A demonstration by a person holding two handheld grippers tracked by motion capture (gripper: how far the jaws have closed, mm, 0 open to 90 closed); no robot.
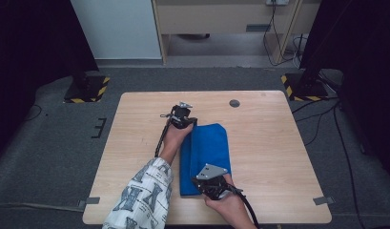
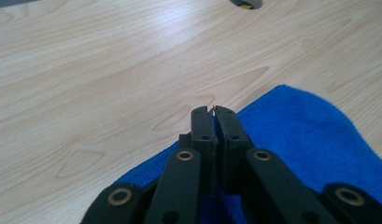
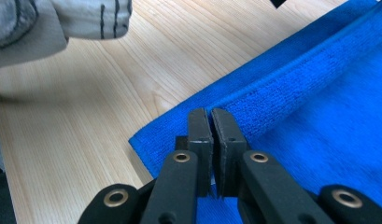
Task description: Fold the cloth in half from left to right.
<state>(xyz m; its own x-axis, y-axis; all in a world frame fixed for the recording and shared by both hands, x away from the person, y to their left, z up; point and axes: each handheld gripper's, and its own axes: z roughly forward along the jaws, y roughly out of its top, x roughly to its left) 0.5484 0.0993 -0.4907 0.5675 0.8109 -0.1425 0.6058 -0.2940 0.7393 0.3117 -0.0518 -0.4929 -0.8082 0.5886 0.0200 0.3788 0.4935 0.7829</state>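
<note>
The folded blue towel point(image 1: 205, 157) lies mid-table point(image 1: 273, 143). The left gripper point(image 2: 213, 112) at its far corner and the right gripper point(image 3: 210, 114) at its near corner are both closed; whether either pinches cloth cannot be told. Risk: uneven pulling skews the fold, or a shallow pinch slips.

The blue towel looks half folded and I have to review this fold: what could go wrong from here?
1. Both tools are shut, the left tool at the far corner of the blue towel, the right tool near its front edge. Whether cloth is pinched is unclear, so a pull might slip.
2. The folded layer in the right gripper view could bunch if dragged.
3. The patterned sleeve lies close and might snag the towel's edge.
</note>
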